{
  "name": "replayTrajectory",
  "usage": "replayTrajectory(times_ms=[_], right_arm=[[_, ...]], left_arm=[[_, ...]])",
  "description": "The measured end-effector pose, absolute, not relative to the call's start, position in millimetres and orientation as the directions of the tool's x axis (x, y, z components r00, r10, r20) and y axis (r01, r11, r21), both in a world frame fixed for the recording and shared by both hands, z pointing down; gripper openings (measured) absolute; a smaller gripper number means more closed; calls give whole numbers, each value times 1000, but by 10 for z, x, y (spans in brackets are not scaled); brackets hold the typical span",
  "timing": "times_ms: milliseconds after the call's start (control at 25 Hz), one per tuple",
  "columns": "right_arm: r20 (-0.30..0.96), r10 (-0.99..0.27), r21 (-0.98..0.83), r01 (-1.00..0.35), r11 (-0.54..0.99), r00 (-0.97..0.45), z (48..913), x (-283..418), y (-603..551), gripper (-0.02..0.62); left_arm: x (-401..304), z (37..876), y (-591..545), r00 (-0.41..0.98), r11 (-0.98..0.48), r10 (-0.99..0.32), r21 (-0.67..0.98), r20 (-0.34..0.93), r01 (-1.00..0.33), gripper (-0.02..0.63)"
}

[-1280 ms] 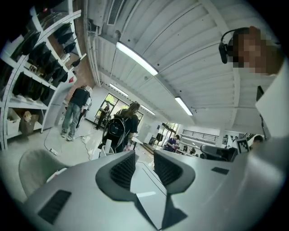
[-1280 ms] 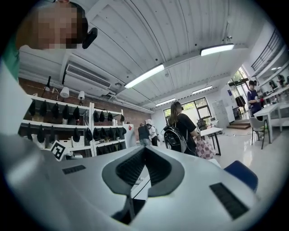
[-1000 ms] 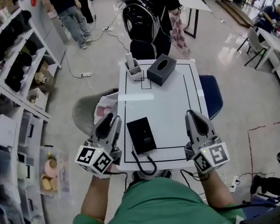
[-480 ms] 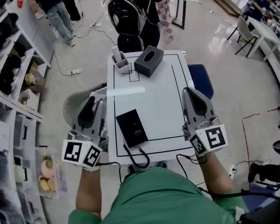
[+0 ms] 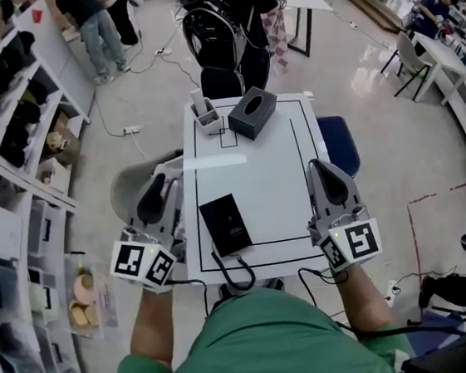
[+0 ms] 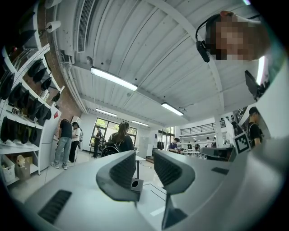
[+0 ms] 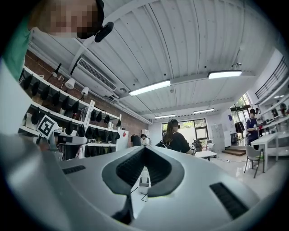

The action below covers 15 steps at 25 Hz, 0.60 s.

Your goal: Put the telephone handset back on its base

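no readable writing is shown; only black-and-white square markers are seen on the cube of each gripper. the black telephone (image 5: 225,224) is laid flat inside the black outline drawn on the white table (image 5: 270,177), near its front left corner, and its handset cannot be told apart from the base. its cord (image 5: 240,274) is looped over the near table edge. bare tabletop is left between it and the dark tissue box (image 5: 252,112) and small holder (image 5: 206,119) at the far end. the left gripper (image 5: 159,187) (image 6: 144,162) is held off the table's left edge, jaws slightly parted, nothing between them. the right gripper (image 5: 319,169) (image 7: 144,153) is held at the right edge, jaws pressed together, empty.
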State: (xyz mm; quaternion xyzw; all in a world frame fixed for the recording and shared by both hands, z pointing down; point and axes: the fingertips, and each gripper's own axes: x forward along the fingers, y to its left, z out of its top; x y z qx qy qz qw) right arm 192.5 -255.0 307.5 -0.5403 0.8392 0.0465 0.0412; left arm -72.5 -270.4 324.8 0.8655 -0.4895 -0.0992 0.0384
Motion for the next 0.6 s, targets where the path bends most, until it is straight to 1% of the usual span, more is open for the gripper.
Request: replayTrajectory(times_ms=[600], right_arm=[[-86, -919, 47, -923, 383, -386, 3085, 1768, -2578, 23]], left_arm=[[-860, 3293, -2870, 530, -545, -838, 178, -128, -819, 135]])
